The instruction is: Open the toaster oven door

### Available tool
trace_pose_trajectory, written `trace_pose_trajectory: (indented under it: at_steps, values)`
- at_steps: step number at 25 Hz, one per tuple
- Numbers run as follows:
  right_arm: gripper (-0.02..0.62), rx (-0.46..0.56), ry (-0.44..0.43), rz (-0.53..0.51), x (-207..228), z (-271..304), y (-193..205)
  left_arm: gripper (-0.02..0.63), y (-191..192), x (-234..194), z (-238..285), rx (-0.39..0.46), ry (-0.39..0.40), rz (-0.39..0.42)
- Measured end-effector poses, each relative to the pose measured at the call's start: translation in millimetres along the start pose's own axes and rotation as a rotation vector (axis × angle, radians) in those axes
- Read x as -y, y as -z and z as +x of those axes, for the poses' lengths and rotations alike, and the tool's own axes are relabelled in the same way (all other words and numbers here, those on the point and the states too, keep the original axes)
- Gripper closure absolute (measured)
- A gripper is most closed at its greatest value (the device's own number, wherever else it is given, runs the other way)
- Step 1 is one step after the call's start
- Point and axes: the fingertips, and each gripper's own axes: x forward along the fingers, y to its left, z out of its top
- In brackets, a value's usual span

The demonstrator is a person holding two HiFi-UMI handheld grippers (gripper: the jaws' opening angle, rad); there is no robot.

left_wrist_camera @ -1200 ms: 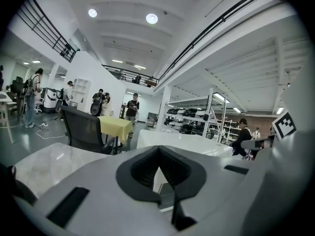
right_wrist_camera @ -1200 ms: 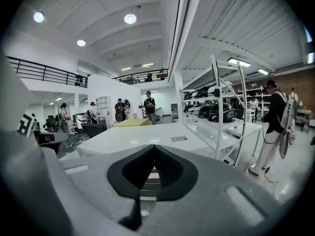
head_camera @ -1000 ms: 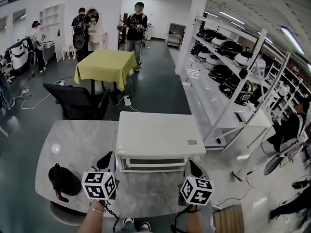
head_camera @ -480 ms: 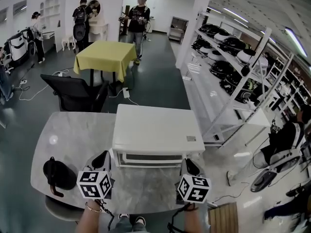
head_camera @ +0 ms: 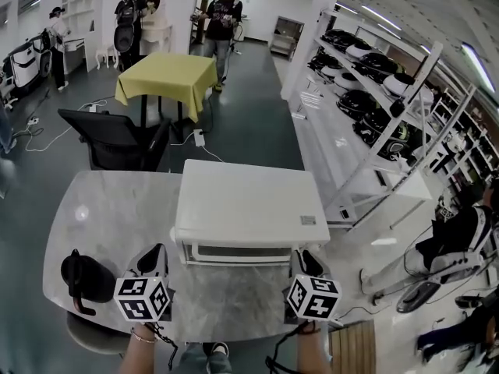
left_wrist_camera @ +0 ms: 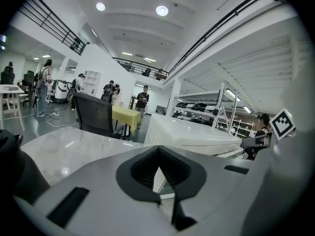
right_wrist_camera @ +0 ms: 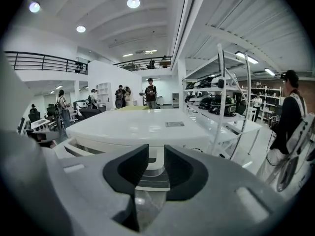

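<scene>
Shut toaster oven (head_camera: pixel 245 205); left gripper (head_camera: pixel 153 254) at its 7 o'clock, jaws pressed together; right gripper (head_camera: pixel 306 259) at 5 o'clock, jaws slightly spread, nothing between.

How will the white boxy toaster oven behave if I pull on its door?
The white boxy toaster oven looks broad and low, so tipping seems unlikely. It sits on a polished grey marble table, so it may slide.
</scene>
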Motion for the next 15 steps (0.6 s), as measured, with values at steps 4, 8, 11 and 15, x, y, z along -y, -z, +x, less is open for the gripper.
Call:
trace_pose_trajectory:
  at_steps: [4,8,11,15]
  values:
    - [0.511,-0.039,0.001,0.0,2.0,8.9,7.9,0.603,5.7,-10.8,3.3,-0.001,-0.018,-0.019]
    - [0.511,-0.065,0.009,-0.008,3.2,18.4,11.1,0.601,8.8,-18.8,8.7,0.001,-0.029,-0.036]
    - [0.511,-0.084,0.012,-0.01,3.8,22.4,10.6,0.601,7.7,-21.8,10.8,0.005,-0.032,-0.05]
    - [0.511,-0.118,0.011,-0.009,3.5,28.8,11.1,0.601,4.5,-26.2,14.1,0.01,-0.034,-0.058]
